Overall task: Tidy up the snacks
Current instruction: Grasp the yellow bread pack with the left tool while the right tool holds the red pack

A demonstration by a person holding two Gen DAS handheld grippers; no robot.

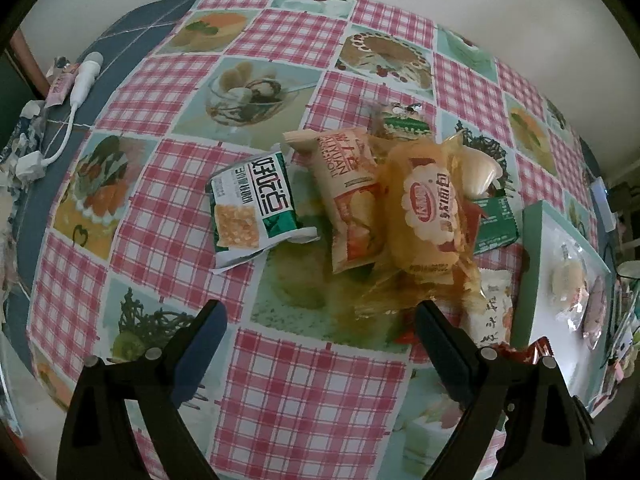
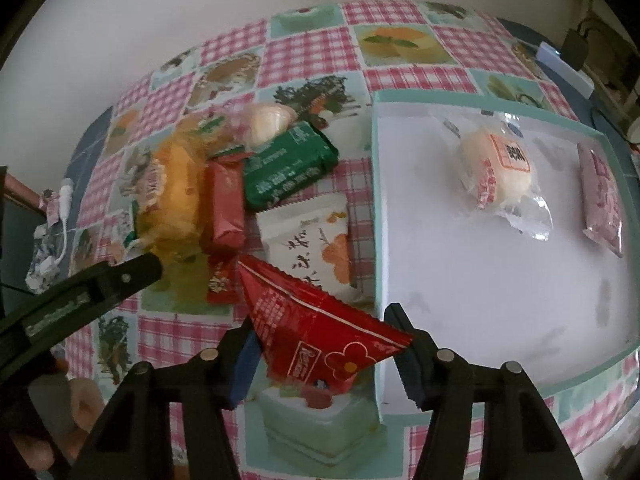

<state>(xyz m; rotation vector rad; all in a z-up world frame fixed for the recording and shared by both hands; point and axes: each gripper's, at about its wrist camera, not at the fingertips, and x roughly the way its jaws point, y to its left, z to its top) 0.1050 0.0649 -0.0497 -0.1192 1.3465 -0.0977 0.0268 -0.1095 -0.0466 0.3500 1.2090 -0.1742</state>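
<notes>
Beside the tray [image 2: 378, 208], the right tool [image 2: 326, 344] pinches a red packet [image 2: 316, 320]; left tool [image 1: 320, 320] spread.

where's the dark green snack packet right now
In the right wrist view the dark green packet lies on the tablecloth left of the tray, above the white packet.

Each claw, left claw [image 1: 320, 320] and right claw [image 2: 324, 334], is built from black plastic arms fastened with round silver screws. Blue pads [image 2: 244, 364] are fitted inside the fingers. Bare skin is seen at seven o'clock.
</notes>
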